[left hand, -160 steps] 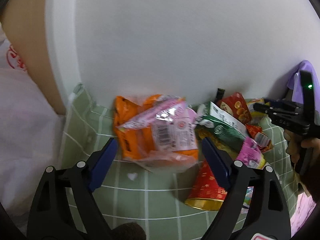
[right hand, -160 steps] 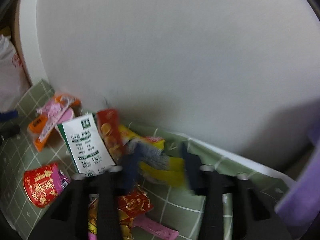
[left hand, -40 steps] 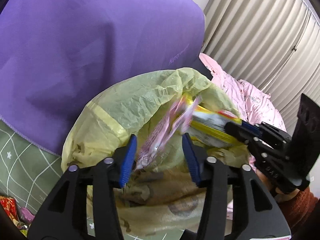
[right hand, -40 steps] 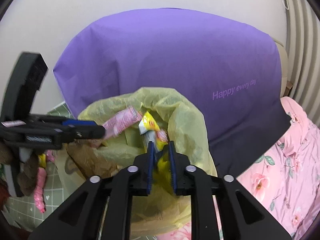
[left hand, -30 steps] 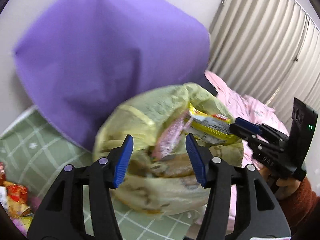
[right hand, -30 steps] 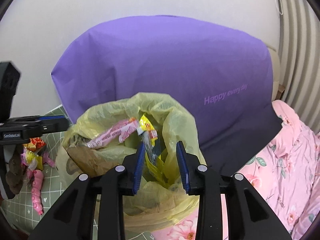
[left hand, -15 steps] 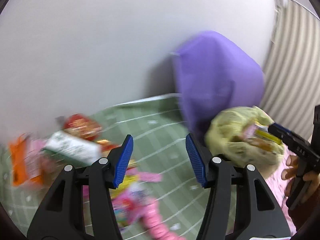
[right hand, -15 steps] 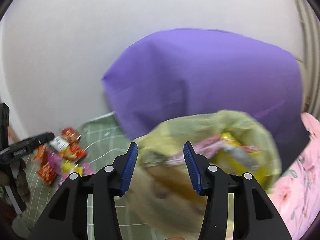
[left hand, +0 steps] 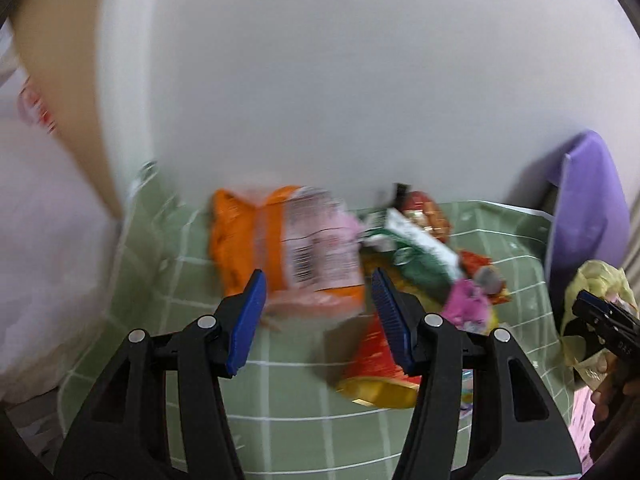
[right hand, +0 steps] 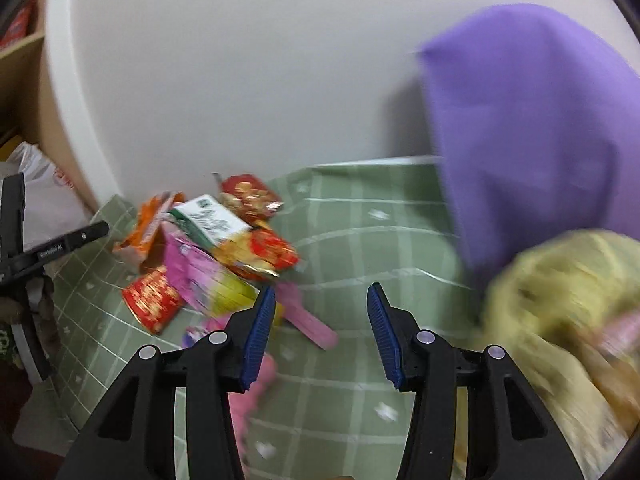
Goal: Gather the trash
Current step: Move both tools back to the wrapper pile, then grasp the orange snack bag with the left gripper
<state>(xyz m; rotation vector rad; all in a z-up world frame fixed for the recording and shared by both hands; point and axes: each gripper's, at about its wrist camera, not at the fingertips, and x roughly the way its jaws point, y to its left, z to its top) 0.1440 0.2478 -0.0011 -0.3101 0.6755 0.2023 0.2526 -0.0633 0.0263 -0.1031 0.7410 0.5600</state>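
Note:
A pile of snack wrappers lies on the green checked cloth [left hand: 280, 384] by the white wall. My left gripper [left hand: 316, 320] is open and empty, just in front of an orange packet [left hand: 240, 248] with a pink wrapper [left hand: 320, 244] on it. A green-white pack [left hand: 416, 252] and a red-gold cup [left hand: 376, 364] lie to its right. My right gripper [right hand: 320, 326] is open and empty above the cloth, between the wrapper pile [right hand: 224, 248] and the yellow trash bag [right hand: 560, 320] at the right. The bag also shows in the left wrist view [left hand: 596, 292].
A purple cloth-covered shape [right hand: 532, 120] stands behind the trash bag. A white plastic bag [left hand: 48, 260] and a wooden panel [left hand: 60, 80] are at the left. The left gripper's body [right hand: 44, 252] shows at the left edge of the right wrist view.
Both grippers dropped their wrappers into the yellow bag, opened, and swung left, back toward the wrapper pile. The left gripper now faces the orange packet.

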